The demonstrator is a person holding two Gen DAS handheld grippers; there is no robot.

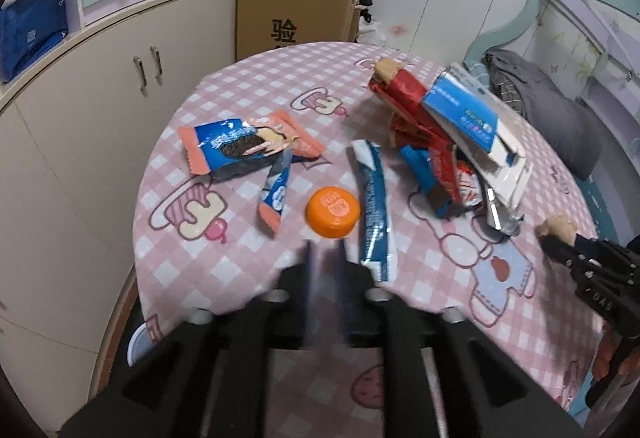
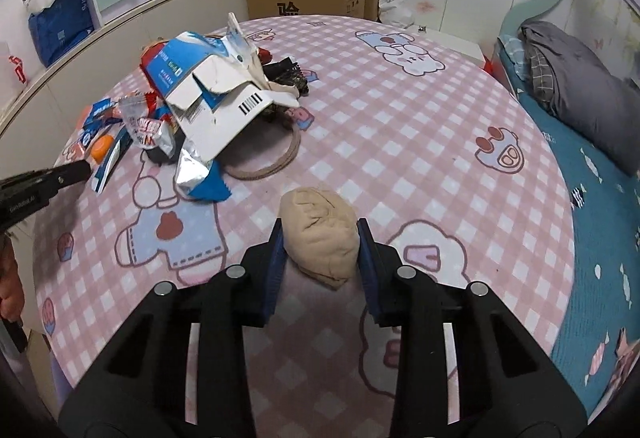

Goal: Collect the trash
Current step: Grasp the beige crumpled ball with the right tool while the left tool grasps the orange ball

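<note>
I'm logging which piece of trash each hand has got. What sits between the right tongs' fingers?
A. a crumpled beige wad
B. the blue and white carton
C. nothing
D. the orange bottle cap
A: in the right wrist view the right tongs close on a crumpled beige wad, both blue pads against its sides; the orange bottle cap lies on the table.

The left claw's fingers [image 1: 324, 278] are motion-blurred, so their gap is perhaps empty, hard to tell.
</note>
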